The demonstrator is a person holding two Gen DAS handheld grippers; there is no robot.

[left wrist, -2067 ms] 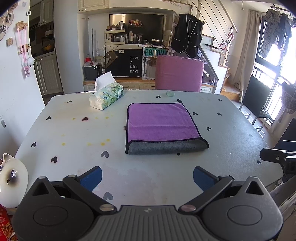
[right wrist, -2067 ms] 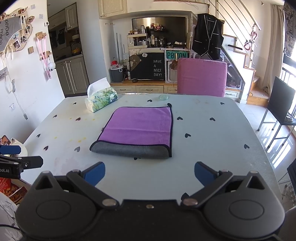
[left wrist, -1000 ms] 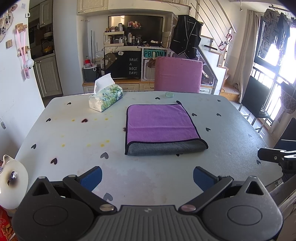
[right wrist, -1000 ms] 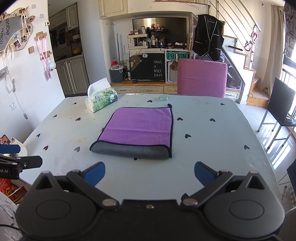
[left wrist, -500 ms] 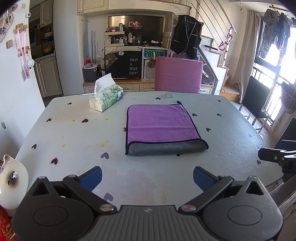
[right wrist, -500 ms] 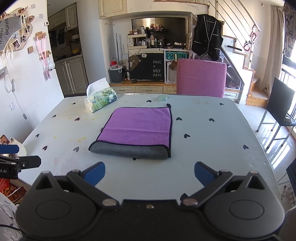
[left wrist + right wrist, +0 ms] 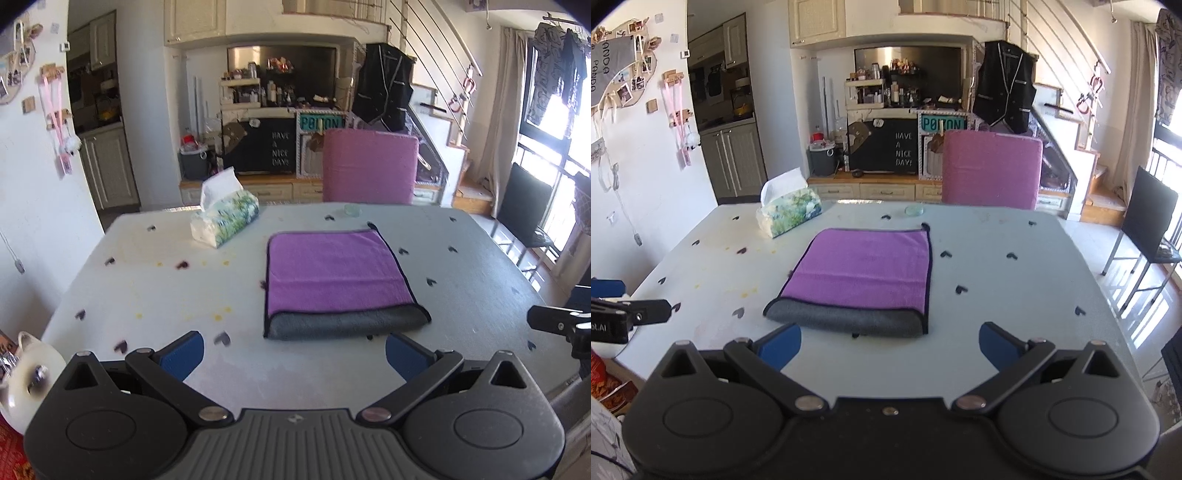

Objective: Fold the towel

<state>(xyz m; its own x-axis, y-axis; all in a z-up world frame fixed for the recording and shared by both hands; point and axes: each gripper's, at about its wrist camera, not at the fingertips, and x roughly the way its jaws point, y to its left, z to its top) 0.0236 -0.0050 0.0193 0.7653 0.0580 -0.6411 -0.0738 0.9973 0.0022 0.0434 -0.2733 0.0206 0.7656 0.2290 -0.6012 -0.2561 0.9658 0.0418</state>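
Since the towel [image 7: 334, 273] already lies folded at least once, purple over grey, mid-worktop [image 7: 147, 295] just right of the tissue box [image 7: 225, 218], maybe 1 fold remains. Left tool [image 7: 294, 345] and right tool [image 7: 889, 341]: both spread open, empty, short of its near fold.

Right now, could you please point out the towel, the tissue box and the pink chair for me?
towel [image 7: 334, 271]: left wrist view, middle of its purple top layer.
tissue box [image 7: 229, 218]: left wrist view, its patterned side.
pink chair [image 7: 991, 170]: right wrist view, middle of its backrest.
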